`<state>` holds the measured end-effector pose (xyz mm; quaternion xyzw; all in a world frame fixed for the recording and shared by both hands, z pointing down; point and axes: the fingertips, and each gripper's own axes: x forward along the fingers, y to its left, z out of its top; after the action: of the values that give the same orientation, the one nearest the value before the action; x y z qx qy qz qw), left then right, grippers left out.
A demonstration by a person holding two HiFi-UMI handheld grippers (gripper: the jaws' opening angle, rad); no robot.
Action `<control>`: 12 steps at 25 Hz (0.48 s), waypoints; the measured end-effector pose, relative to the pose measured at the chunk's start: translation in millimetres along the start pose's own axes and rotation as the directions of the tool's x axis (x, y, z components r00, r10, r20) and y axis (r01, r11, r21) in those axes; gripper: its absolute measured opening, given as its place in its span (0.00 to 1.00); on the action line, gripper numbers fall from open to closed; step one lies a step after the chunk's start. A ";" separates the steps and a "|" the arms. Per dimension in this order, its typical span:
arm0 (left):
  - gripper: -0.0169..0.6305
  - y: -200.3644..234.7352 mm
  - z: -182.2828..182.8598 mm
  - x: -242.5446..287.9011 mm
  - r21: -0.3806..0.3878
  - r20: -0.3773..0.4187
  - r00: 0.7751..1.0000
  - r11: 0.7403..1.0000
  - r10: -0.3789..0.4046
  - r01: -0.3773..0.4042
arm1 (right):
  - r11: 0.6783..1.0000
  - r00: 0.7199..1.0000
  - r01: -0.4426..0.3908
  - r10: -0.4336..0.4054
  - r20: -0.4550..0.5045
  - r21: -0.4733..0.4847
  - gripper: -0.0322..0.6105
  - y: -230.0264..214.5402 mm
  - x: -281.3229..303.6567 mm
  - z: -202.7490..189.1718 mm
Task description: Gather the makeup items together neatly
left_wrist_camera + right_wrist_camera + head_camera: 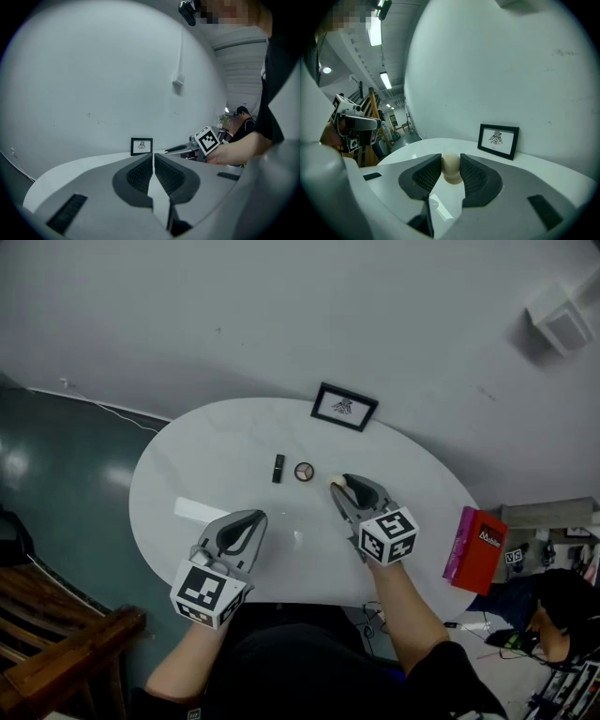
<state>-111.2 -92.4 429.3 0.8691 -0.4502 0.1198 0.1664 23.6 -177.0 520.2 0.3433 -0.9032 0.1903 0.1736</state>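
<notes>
Head view: on the white table (187, 465), a small black tube (277, 468) lies just beside a round compact (304, 472), with the right gripper (342, 489) near them.

Left gripper view: the left gripper (153, 159) has its jaws pressed together, empty.

Right gripper view: the jaws clamp a cream, rounded sponge (451, 169) over the table.

Table (216, 451): standing against the wall, carrying all the small items.
Picture frame (344, 407): standing at the table's far edge, by the wall.
Tube (277, 468): lying near the table's middle, in front of the picture frame and just left of the compact.
Compact (304, 472): lying between the tube and the sponge.
Sponge (451, 171): sitting between the jaws of the right gripper (451, 161), just right of the compact.
Left gripper (255, 516): reaching over the table's near left part, well apart from the tube.
Box (475, 549): standing just beyond the table's right edge.
</notes>
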 end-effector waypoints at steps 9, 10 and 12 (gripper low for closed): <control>0.06 -1.6 -13.4 30.1 -0.012 -0.057 0.998 1.000 0.003 -0.003 | 0.997 0.997 -0.020 0.026 -0.071 0.081 0.26 -35.2 39.8 -39.2; 0.06 -0.7 -15.6 30.7 -0.013 -0.064 0.998 1.000 0.007 -0.007 | 0.996 0.996 -0.022 0.029 -0.080 0.083 0.26 -37.3 43.5 -42.5; 0.06 1.1 -20.8 30.6 -0.021 -0.079 0.997 1.000 0.016 -0.017 | 0.996 0.995 -0.027 0.035 -0.094 0.086 0.26 -39.9 49.5 -49.0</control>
<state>-96.0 -107.4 459.6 0.8581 -0.4517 0.1504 0.1922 25.1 -209.3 593.6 0.3268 -0.8902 0.2473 0.1987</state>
